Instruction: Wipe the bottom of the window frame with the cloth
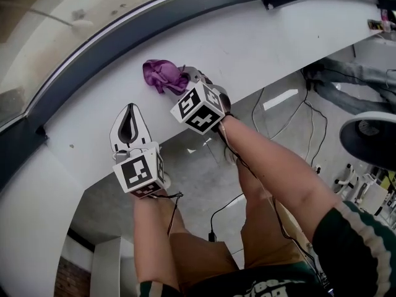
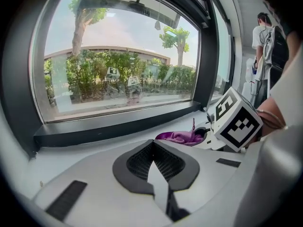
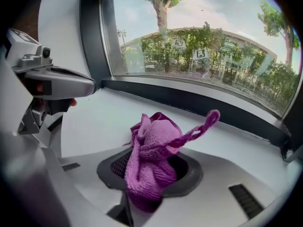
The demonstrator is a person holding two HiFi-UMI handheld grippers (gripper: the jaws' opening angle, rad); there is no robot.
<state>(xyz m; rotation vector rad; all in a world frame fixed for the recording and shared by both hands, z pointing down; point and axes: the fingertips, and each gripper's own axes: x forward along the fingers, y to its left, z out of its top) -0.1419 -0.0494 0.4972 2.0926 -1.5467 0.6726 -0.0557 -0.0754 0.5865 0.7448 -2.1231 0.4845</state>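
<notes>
Clamping the purple cloth (image 3: 150, 161), right tongs (image 1: 187, 79) reach over the white sill (image 1: 266, 39).

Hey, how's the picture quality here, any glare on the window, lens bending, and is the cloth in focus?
Head view: soft even daylight; the window frame looks bowed, likely by the lens. Left gripper view: strong fisheye, dark corners, faint reflections on the glass. Right gripper view: same fisheye; the cloth is sharp.
</notes>
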